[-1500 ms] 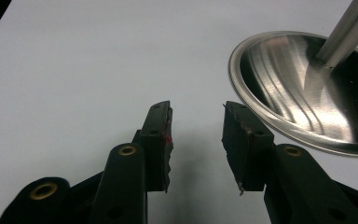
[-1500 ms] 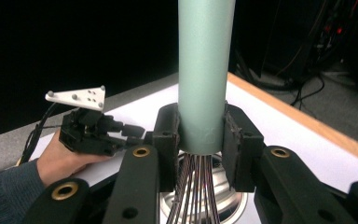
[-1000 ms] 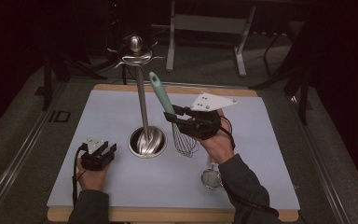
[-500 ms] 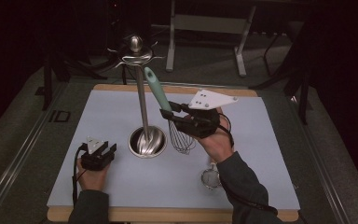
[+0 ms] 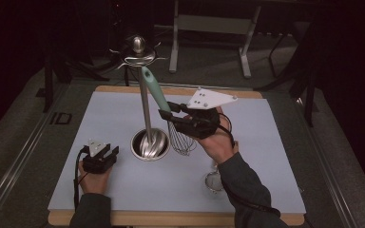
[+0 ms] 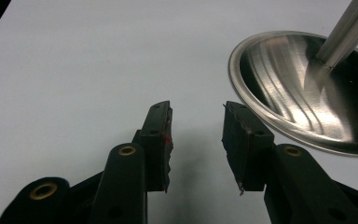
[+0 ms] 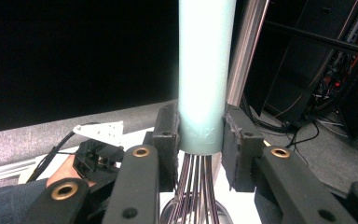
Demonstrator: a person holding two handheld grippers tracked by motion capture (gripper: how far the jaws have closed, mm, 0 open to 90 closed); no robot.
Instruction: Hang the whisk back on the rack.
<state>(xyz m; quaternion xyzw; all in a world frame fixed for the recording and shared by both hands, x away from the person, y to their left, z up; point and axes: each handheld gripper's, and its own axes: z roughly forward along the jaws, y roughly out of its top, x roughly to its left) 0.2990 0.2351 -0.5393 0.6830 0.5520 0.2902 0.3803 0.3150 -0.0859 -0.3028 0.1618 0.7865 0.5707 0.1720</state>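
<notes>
Right gripper [image 5: 173, 114] clamps whisk [image 5: 164, 109] handle mid-frame, lifted beside hanger stand [image 5: 146, 114]; next probably hook it up top. Left gripper [image 5: 109, 153] wide, idle w/ nothing inside.

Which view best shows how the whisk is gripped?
The right gripper view: the right hand-held gripper has both pads pressed on the lower end of the whisk handle, wires below. The high view shows the whole whisk tilted beside the metal stand, grip small. The left gripper view adds nothing about it.

worktop [image 5: 123, 190]: pale blue mat, wooden edge
centre: steel stand base [image 5: 149, 144]
near edge, right: small metal strainer [image 5: 213, 181]
left: left hand-held gripper [image 5: 105, 154], resting
</notes>
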